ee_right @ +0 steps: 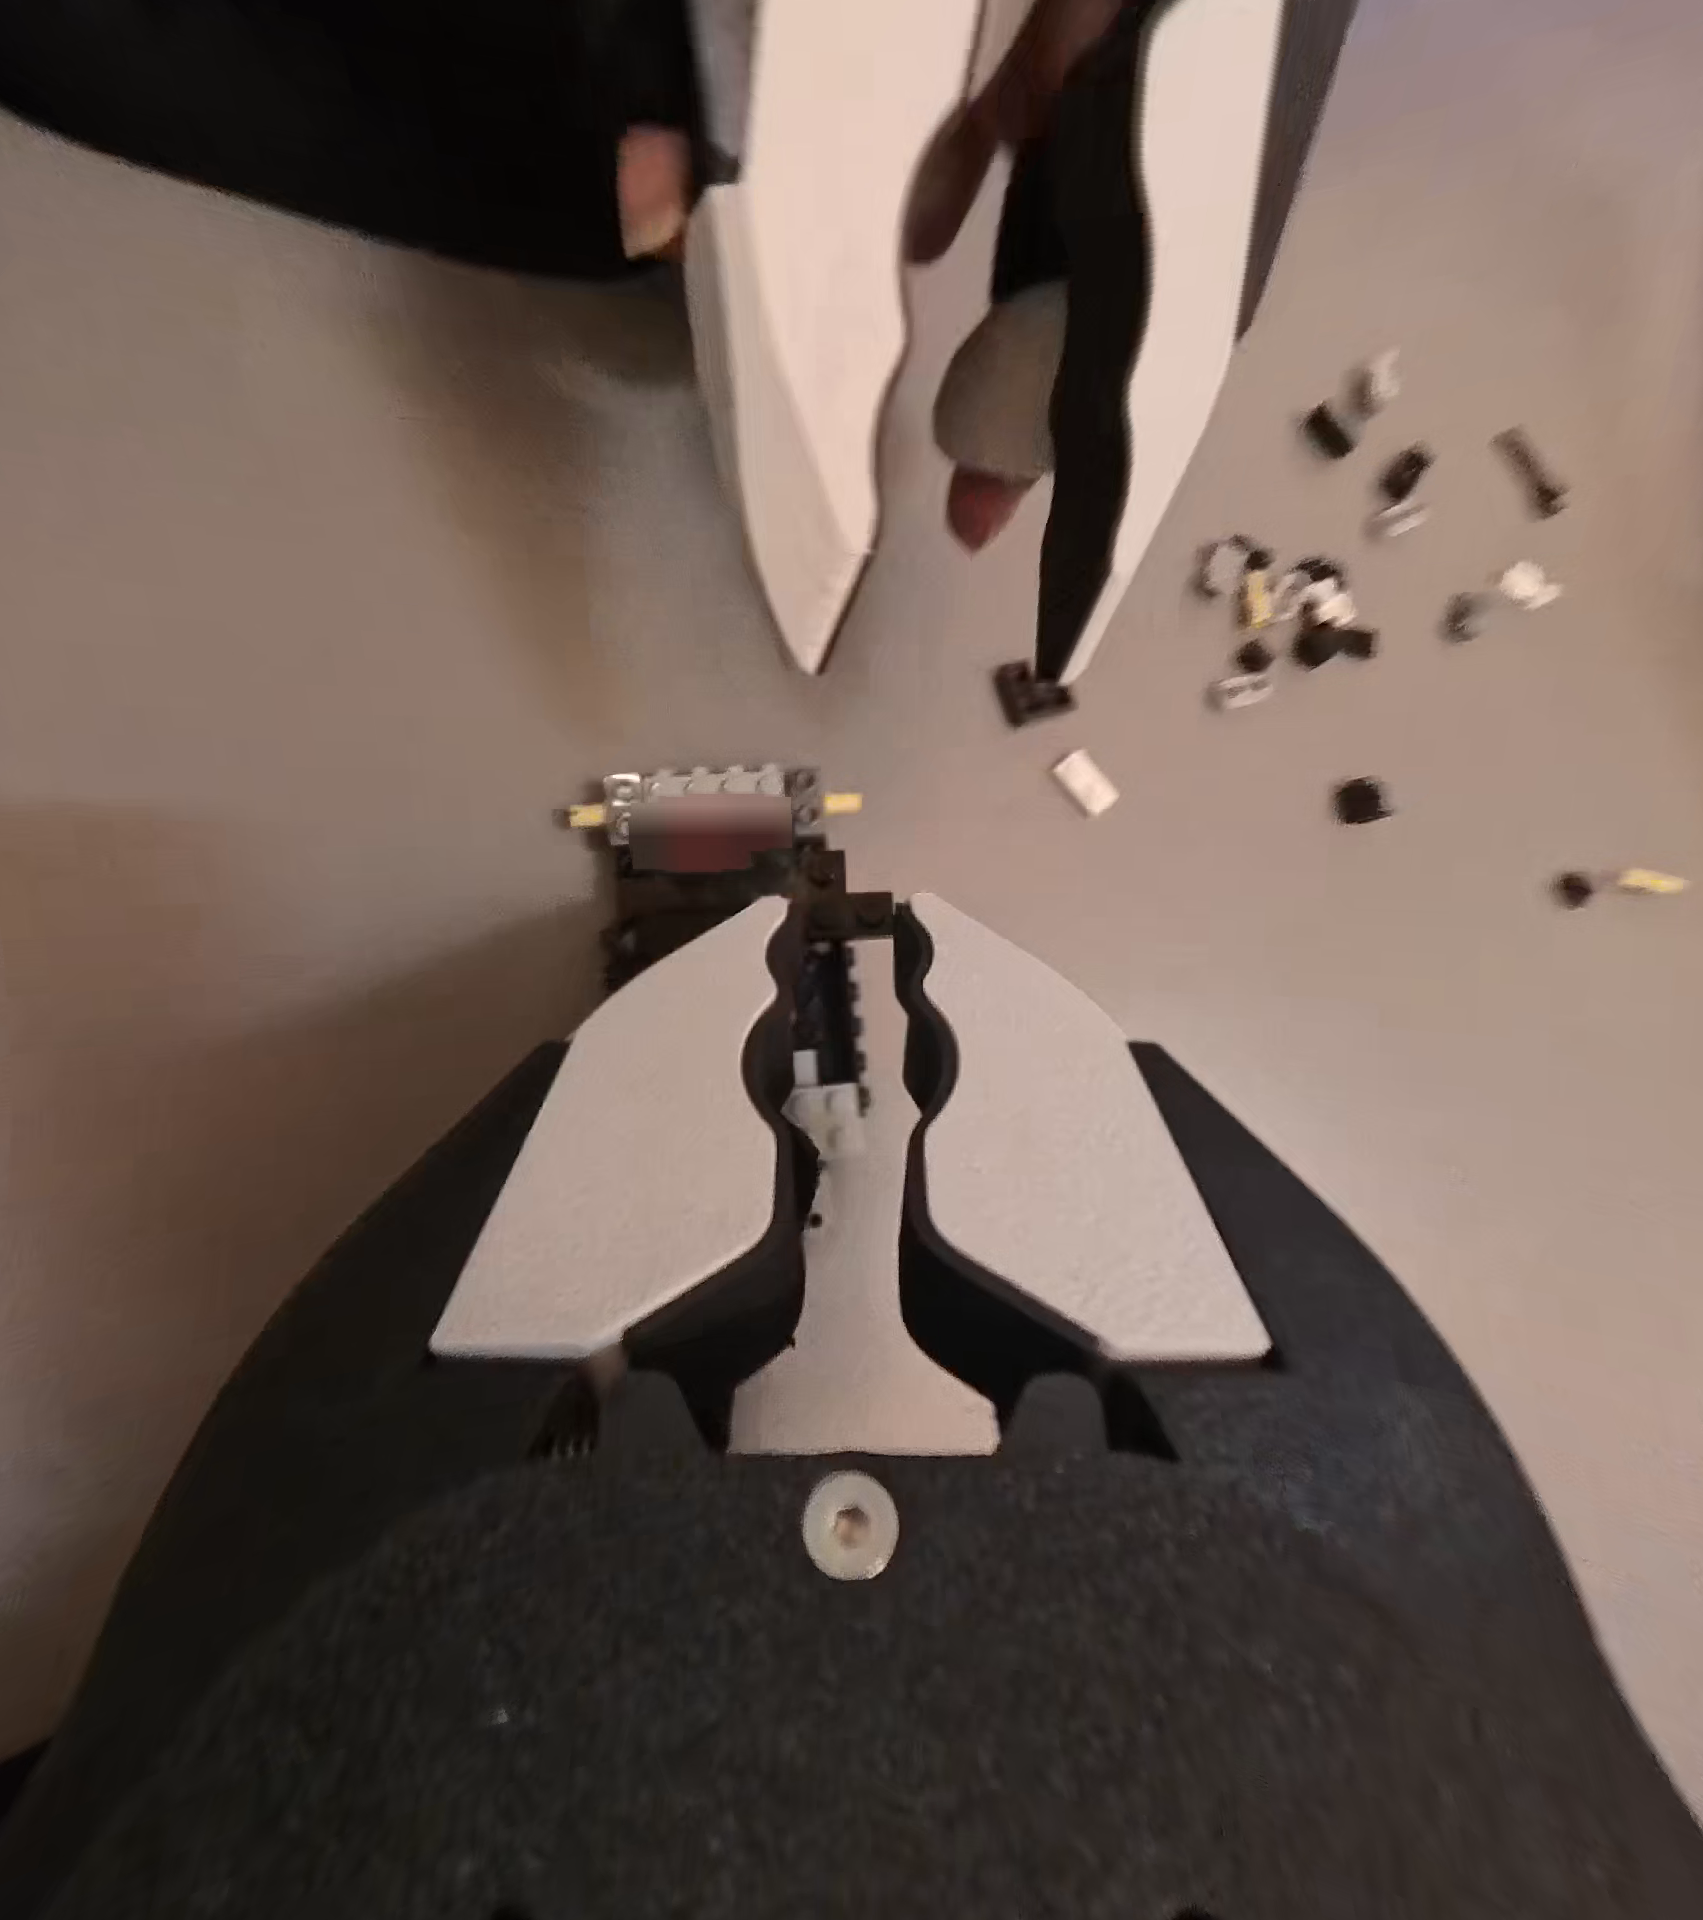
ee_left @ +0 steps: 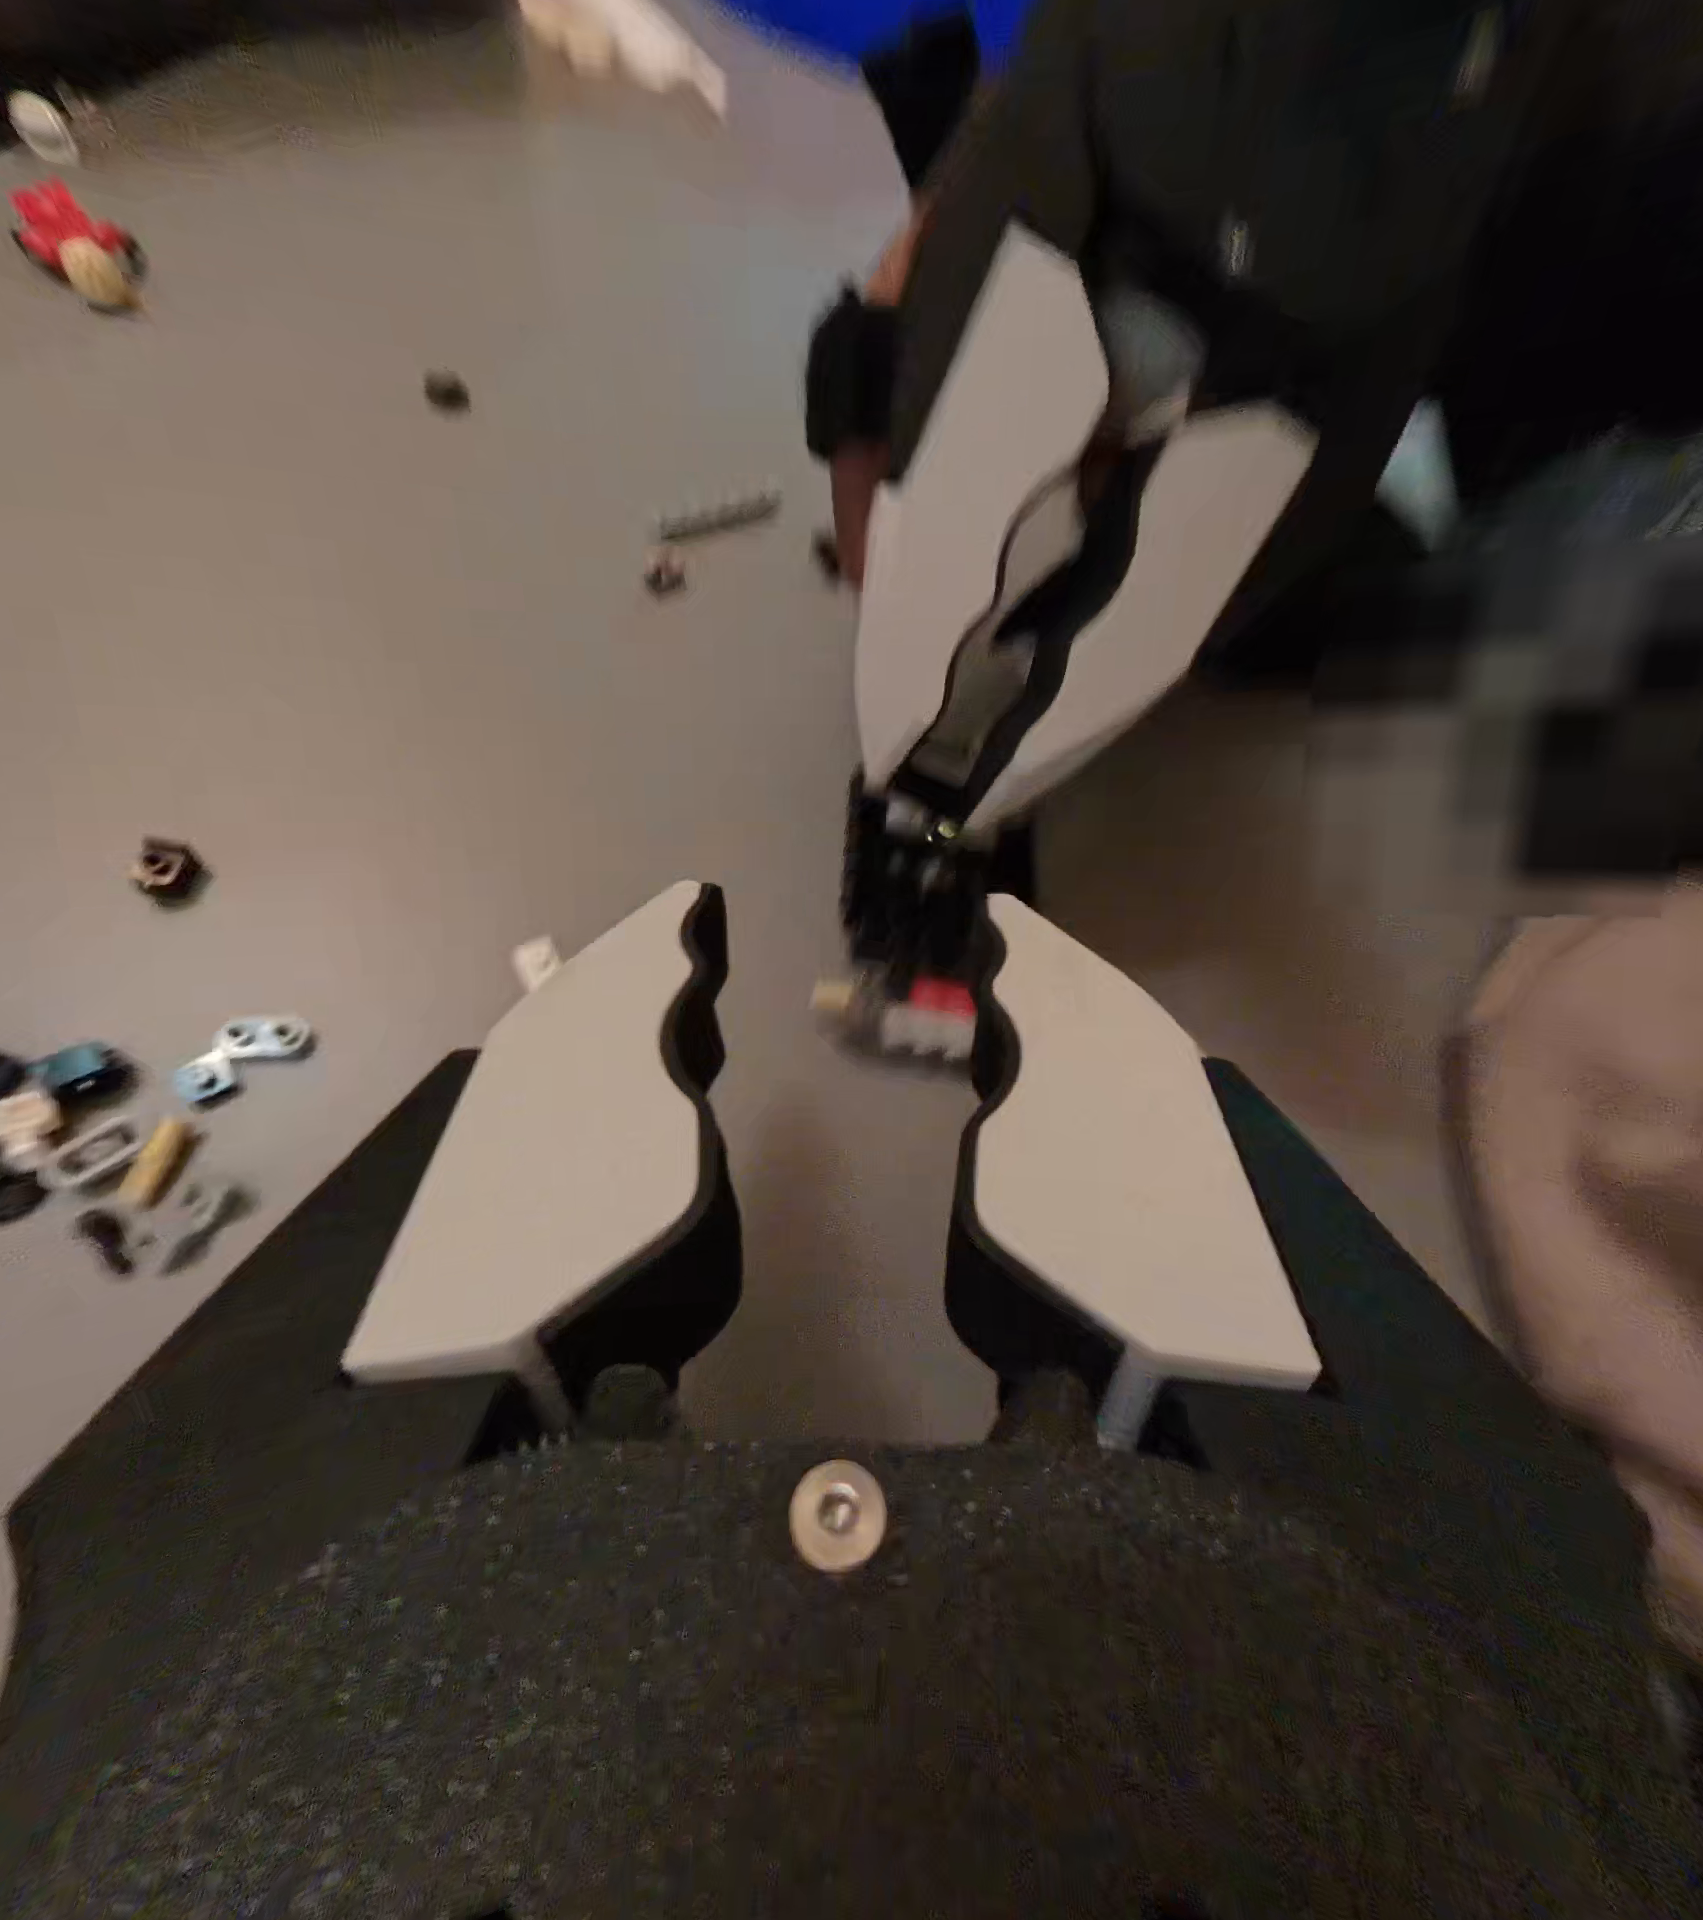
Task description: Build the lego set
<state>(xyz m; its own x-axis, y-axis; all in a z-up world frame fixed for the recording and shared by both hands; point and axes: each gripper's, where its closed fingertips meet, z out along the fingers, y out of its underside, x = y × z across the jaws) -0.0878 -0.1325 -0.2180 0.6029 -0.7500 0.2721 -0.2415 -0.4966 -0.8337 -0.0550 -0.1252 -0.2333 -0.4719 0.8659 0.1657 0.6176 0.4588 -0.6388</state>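
Two grippers worked over a grey table (ee_left: 359, 623). Centre frame, the right gripper (ee_right: 842, 909) was clamped on the black-and-grey lego assembly (ee_right: 712, 821), which rested on the table. The left gripper (ee_left: 852, 899) stood parted and empty, tips just beside that build. Loose pieces (ee_left: 88, 1132) lay scattered at lower left, blurred.

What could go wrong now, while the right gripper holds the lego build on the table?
1. The right gripper seems to pinch only the narrow black end of the lego build; pushing on the far grey end may tilt it or make it slip.
2. The left gripper is open and close to the build; it might knock it.
3. One finger tip of the left gripper appears to touch a small black piece and may push it away.
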